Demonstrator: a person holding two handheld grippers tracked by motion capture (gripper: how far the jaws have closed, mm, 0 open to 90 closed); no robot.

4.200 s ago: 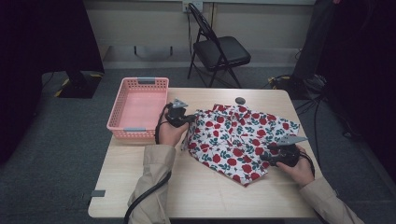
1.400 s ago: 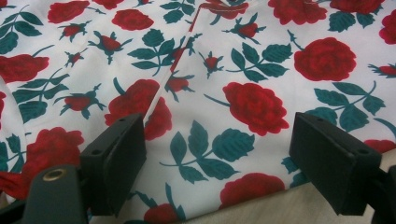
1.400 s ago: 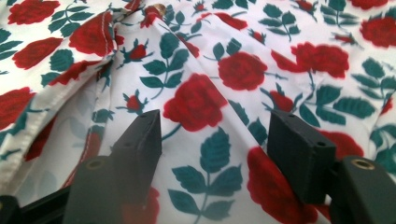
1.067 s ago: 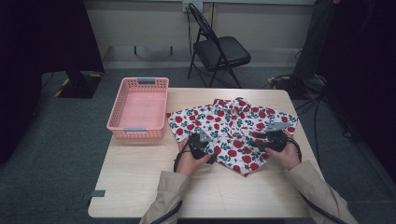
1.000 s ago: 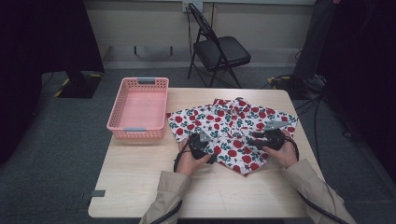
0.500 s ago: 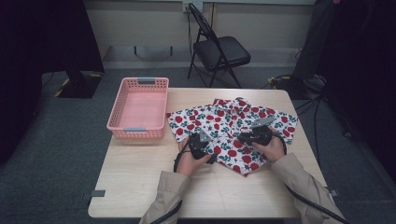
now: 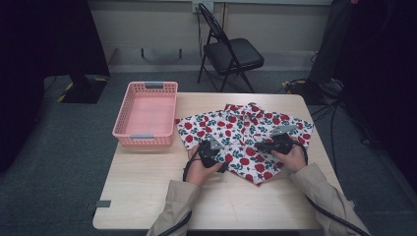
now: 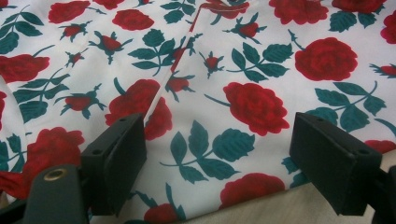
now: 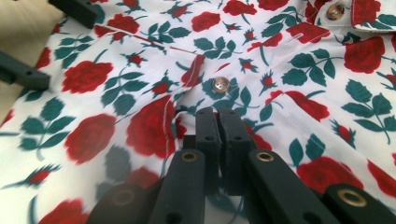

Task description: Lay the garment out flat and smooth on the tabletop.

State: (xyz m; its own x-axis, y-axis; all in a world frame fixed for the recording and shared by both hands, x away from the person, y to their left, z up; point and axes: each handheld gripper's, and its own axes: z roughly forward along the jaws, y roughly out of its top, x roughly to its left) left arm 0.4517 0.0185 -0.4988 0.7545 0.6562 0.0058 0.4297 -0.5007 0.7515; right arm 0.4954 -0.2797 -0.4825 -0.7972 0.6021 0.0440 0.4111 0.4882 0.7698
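Observation:
A white shirt (image 7: 241, 125) printed with red roses lies spread on the wooden table (image 7: 147, 187). My left gripper (image 7: 219, 149) rests at the shirt's near hem, and its jaws (image 8: 219, 144) stand wide open over the cloth (image 8: 243, 70) with nothing between them. My right gripper (image 7: 259, 146) points left across the middle of the shirt. Its jaws (image 9: 218, 122) are shut on a puckered fold of fabric (image 9: 303, 70) just below a button (image 9: 220, 84). The left gripper's open fingers (image 9: 23, 74) show at the top left of the right gripper view.
A pink plastic basket (image 7: 144, 136) stands empty at the table's left rear, touching the shirt's sleeve edge. A black folding chair (image 7: 231, 54) stands behind the table. Cables trail from both grippers off the near edge.
My right gripper has slid left from the shirt's right side to its middle. The left gripper came earlier from the shirt's far left corner to the near hem and has stayed there.

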